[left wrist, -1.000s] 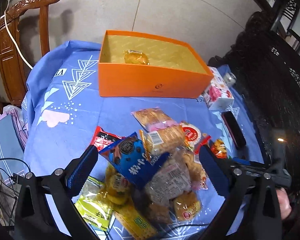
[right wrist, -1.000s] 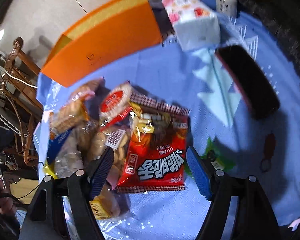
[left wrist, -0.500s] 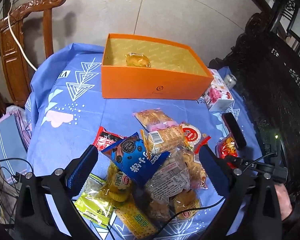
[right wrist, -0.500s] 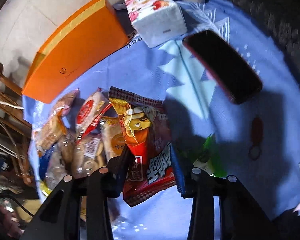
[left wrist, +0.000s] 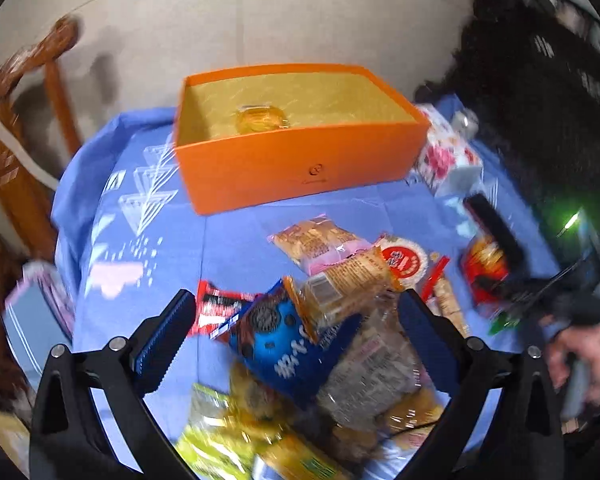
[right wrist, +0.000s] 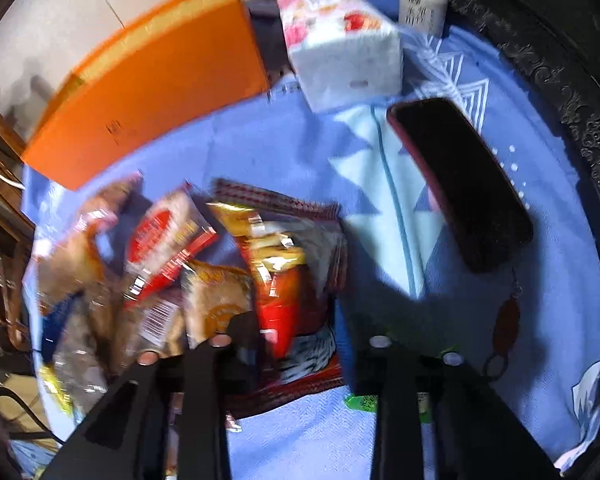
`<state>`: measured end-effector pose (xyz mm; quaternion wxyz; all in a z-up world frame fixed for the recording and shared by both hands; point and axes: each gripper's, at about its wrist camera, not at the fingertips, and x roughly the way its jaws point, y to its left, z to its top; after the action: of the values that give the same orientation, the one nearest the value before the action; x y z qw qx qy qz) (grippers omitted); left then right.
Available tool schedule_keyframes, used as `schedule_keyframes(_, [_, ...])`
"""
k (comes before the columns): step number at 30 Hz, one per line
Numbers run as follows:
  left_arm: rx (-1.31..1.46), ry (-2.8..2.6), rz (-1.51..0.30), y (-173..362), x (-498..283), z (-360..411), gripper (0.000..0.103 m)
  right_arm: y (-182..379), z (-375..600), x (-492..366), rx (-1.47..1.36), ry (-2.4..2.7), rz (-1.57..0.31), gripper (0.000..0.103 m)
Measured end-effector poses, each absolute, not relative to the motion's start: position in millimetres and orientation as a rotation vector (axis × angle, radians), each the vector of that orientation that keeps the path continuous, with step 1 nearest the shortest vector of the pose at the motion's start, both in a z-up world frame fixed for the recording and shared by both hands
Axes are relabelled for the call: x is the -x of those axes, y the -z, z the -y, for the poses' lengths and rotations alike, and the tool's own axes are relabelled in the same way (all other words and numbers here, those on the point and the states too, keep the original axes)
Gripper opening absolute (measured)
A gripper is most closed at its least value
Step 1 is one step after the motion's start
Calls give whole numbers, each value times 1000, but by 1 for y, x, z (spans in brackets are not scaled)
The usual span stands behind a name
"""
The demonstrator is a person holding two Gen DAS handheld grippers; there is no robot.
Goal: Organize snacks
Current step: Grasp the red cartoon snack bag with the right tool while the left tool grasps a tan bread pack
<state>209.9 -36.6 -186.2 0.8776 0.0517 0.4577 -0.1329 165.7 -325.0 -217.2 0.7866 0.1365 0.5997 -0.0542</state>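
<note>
Blue cloth carries the pile; your right gripper seems clamped on the red packet, orange box ahead-left of it; your left gripper hangs wide, empty.

snack pile before box, 1 packet inside, phone right

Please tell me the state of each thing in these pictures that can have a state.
Orange box: open, one yellow snack inside.
Left gripper: open, above the snack pile.
Right gripper: shut on red snack bag.
Phone: screen dark, lying flat.
Tissue pack: lying flat.
</note>
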Motion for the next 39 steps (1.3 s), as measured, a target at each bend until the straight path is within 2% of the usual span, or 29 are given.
schedule_keyframes(7, [-326, 457, -995, 229, -245, 73, 99, 197, 338, -159, -563, 7, -1253, 24])
schedule_keyframes(11, [-348, 513, -1037, 252, -257, 69, 99, 188, 328, -159, -587, -25, -1242, 24])
schedule_keyframes(12, [-345, 524, -1041, 255, -257, 68, 95, 188, 328, -159, -592, -32, -1240, 24])
schedule_keyframes(13, [-345, 533, -1045, 258, -258, 67, 80, 188, 326, -162, -600, -37, -1241, 24])
schedule_keyframes(14, [-345, 557, -1063, 262, -258, 67, 72, 190, 325, -165, -612, -42, -1244, 24])
schedule_keyframes(15, [-340, 570, -1073, 264, -257, 68, 58, 192, 325, -166, -628, -45, -1247, 24])
schedule_keyframes(16, [-332, 587, -1078, 265, -256, 68, 51, 194, 325, -167, -638, -45, -1248, 24])
schedule_keyframes(17, [-337, 592, -1066, 265, -253, 69, 49, 196, 326, -169, -647, -45, -1251, 24])
schedule_keyframes(19, [-341, 608, -1057, 264, -249, 71, 35, 197, 325, -171, -659, -44, -1257, 24])
schedule_keyframes(22, [-311, 618, -1034, 258, -243, 71, 30, 196, 323, -170, -655, -47, -1262, 24])
schedule_keyframes(24, [-299, 625, -1024, 255, -240, 71, 30, 196, 323, -170, -654, -51, -1266, 24])
schedule_keyframes(25, [-298, 621, -1033, 255, -240, 71, 36, 196, 322, -169, -656, -53, -1267, 24])
schedule_keyframes(26, [-300, 606, -1046, 256, -240, 71, 45, 196, 322, -169, -657, -54, -1266, 24])
schedule_keyframes(27, [-307, 588, -1048, 257, -240, 71, 66, 196, 322, -168, -658, -54, -1266, 24])
schedule_keyframes(28, [-324, 557, -1030, 255, -239, 69, 75, 196, 323, -167, -660, -54, -1266, 24])
schedule_keyframes(38, [-521, 692, -942, 247, -247, 86, 75, 203, 325, -167, -672, -51, -1288, 25])
schedule_keyframes(39, [-548, 722, -944, 250, -246, 92, 71, 204, 326, -166, -673, -49, -1289, 25])
